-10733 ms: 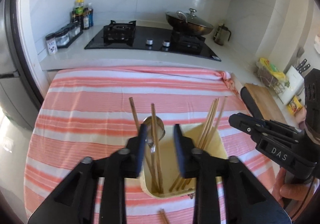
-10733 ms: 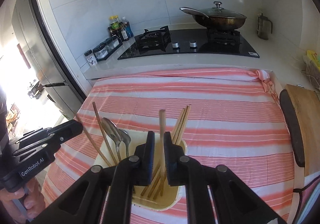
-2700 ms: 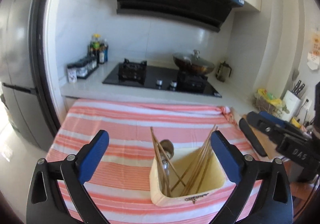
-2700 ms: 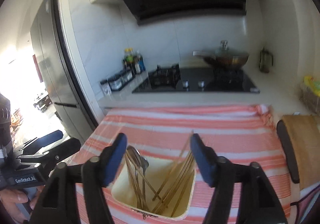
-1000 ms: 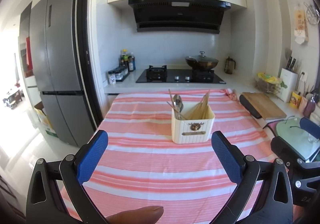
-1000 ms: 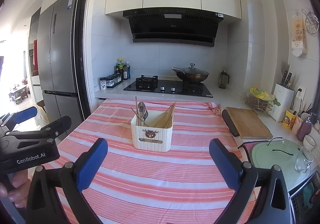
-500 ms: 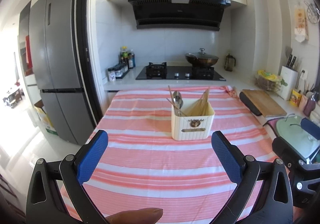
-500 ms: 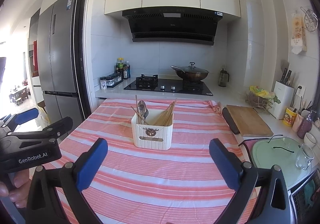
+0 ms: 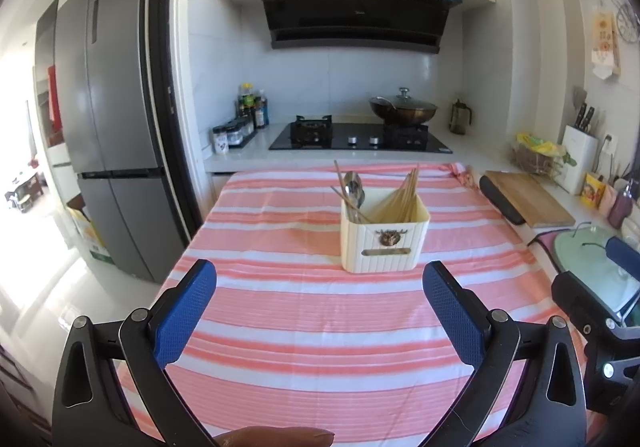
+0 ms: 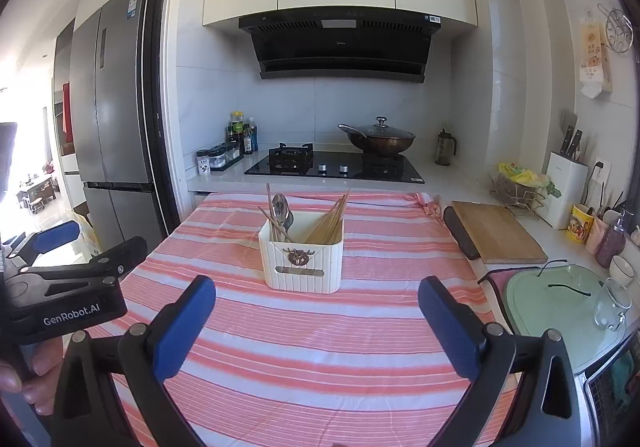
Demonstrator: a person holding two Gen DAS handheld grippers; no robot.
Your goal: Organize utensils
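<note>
Utensil holder (image 9: 384, 239): cream, ribbed, rectangular box with a dark ornament and a slot on its front face; stands upright on the pink-and-white striped tablecloth (image 9: 320, 327), toward the far middle of the table; two compartments, though the divider itself is hard to make out; left side holds metal spoons (image 9: 354, 185) bowl-up with a few chopsticks leaning among them; right side holds a sheaf of wooden chopsticks (image 9: 404, 195) slanting toward the right. Left gripper (image 9: 320, 311): blue-padded fingers spread wide, nothing between them, well short of the holder and above the cloth; a fingertip shows at the bottom edge of its view. Right gripper (image 10: 316, 323): likewise spread wide and empty, near the front of the table. Right view alone shows the left gripper's black body from the side, lettered GenRobot.AI, with the person's fingers wrapped beneath it; also a glass cup on the pale green tray (image 10: 560, 299). Left view shows only a sliver of the right gripper at its right edge. Behind: gas hob (image 10: 336, 165), lidded wok (image 10: 378, 139), wooden cutting board (image 10: 496, 231), grey refrigerator (image 9: 108, 143).
</note>
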